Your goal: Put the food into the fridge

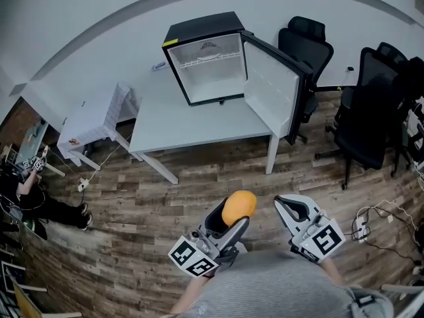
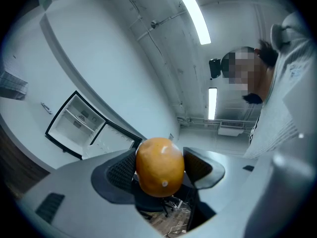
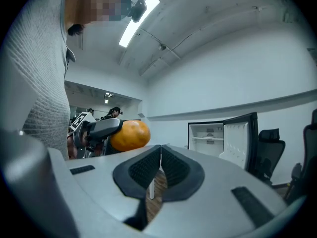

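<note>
orange [image 1: 239,207] pinched between the two pads of the left gripper [image 2: 159,170], one dark ribbed pad against each side of the fruit. round, orange-yellow; probably an orange, though the skin detail is too soft to be sure. it is held in the air close to the person's body, above the wood floor [image 1: 199,177], well apart from the fridge.

right gripper [image 3: 160,158]: pads pressed together, nothing between them. it sits just right of the left gripper, at about the same height. its own view shows the orange off to its left.

fridge [image 1: 199,32]: small, black, standing on the far part of the white table [image 1: 179,121]. door [image 1: 273,88] swung wide open to the right. the white interior faces the person, with one wire shelf [image 1: 211,59] in the upper part.

black office chair [image 1: 307,45] behind the open door, right of the table; second chair [image 1: 371,111] further right. small cloth-covered stand [image 1: 99,114] left of the table. another person [image 1: 30,184] at the left edge of the head view.
</note>
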A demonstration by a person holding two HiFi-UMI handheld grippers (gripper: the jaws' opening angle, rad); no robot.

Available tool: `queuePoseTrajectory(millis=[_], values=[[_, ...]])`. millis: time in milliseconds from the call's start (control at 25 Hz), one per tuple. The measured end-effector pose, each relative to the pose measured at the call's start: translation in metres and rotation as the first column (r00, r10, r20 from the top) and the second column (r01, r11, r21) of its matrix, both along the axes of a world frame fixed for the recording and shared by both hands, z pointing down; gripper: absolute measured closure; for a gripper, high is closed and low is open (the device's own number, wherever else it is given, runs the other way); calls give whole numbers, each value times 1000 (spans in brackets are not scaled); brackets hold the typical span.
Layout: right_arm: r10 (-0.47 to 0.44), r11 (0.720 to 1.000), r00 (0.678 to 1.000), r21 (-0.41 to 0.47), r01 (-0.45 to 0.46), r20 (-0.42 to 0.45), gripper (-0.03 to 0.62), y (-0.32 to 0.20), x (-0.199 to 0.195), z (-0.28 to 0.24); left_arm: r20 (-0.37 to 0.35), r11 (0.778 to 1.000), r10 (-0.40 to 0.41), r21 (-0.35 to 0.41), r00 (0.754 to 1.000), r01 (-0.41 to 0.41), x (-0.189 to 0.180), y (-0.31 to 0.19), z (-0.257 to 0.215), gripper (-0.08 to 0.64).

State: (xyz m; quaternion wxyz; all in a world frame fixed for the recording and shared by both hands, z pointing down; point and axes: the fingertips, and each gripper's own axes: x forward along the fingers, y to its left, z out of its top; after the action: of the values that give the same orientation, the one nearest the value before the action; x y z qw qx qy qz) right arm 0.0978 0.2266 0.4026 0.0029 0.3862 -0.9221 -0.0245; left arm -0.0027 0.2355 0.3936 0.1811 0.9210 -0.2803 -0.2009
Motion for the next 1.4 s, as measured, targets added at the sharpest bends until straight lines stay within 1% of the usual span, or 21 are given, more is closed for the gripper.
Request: queuePoseTrajectory(millis=[120,360,480,600,800,1120,1400], values=[[-18,1000,1000,3,18,-9,579,-30,-20,0,-4,1000,-5,4,1000,5,-19,-32,1,251],[-17,1000,1000,10,17,-22,579,-98,-59,-7,-14,1000,-18,8,1000,18,-59,-101,-2,252],[-25,1000,999,13,25,-27,578,-126,-77,-11,-13,1000,-12,8,1000,12,-76,-130,-5,252],[4,1000,1000,14,-3,-27,579,-159,-90,-15,-14,1000,3,3,1000,-3,-91,-159,-7,252],[-24,1000,999,6,24,-48,579,-196,-120,-16,-16,999,42,17,999,-41,-109,-202,-11,252],[-6,999,999,32,7,-44,579,-249,-160,-20,-6,996,84,31,996,-84,-142,-255,-9,252],[39,999,998,19,-38,-50,579,-281,-176,-19,-3,989,145,33,989,-145,-153,-291,-9,252]])
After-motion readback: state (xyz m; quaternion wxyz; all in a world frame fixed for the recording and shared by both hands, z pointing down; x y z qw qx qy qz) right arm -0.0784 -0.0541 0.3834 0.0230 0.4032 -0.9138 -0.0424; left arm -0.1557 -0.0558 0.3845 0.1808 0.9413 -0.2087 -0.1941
